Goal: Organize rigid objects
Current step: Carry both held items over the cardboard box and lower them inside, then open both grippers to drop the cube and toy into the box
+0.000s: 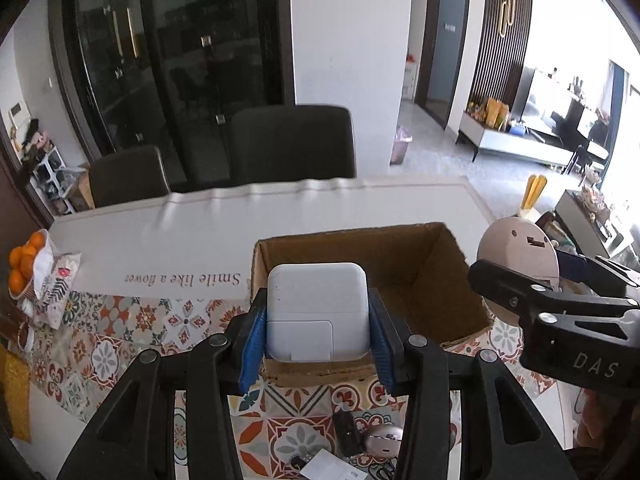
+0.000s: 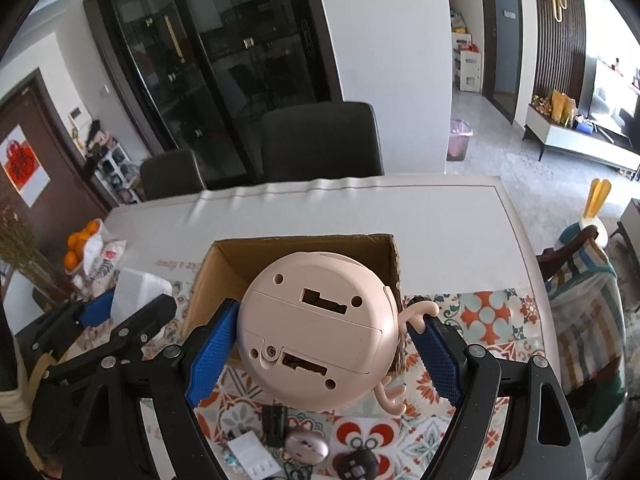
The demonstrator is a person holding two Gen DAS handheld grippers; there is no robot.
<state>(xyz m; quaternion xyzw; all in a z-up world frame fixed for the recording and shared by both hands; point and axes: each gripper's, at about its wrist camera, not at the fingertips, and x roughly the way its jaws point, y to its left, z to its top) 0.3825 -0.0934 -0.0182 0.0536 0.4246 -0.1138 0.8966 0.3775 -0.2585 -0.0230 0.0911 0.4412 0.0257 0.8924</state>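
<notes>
My left gripper (image 1: 316,340) is shut on a white square power adapter (image 1: 317,312), held above the near left corner of an open cardboard box (image 1: 404,264). My right gripper (image 2: 320,356) is shut on a round pink clock-like toy (image 2: 320,332), its back with two slots and little pink limbs facing the camera, over the near edge of the same cardboard box (image 2: 224,260). In the left wrist view the pink toy (image 1: 516,256) and the right gripper (image 1: 560,304) show at the right. In the right wrist view the left gripper (image 2: 120,312) with the white adapter (image 2: 136,292) shows at the left.
A patterned tablecloth (image 1: 120,344) covers the near table. Small items lie below the grippers: a silver mouse (image 2: 308,446), a black clip (image 2: 276,420), a black key fob (image 2: 356,468), a white card (image 1: 332,468). Oranges (image 1: 24,264) sit far left; two dark chairs (image 1: 292,144) stand behind the table.
</notes>
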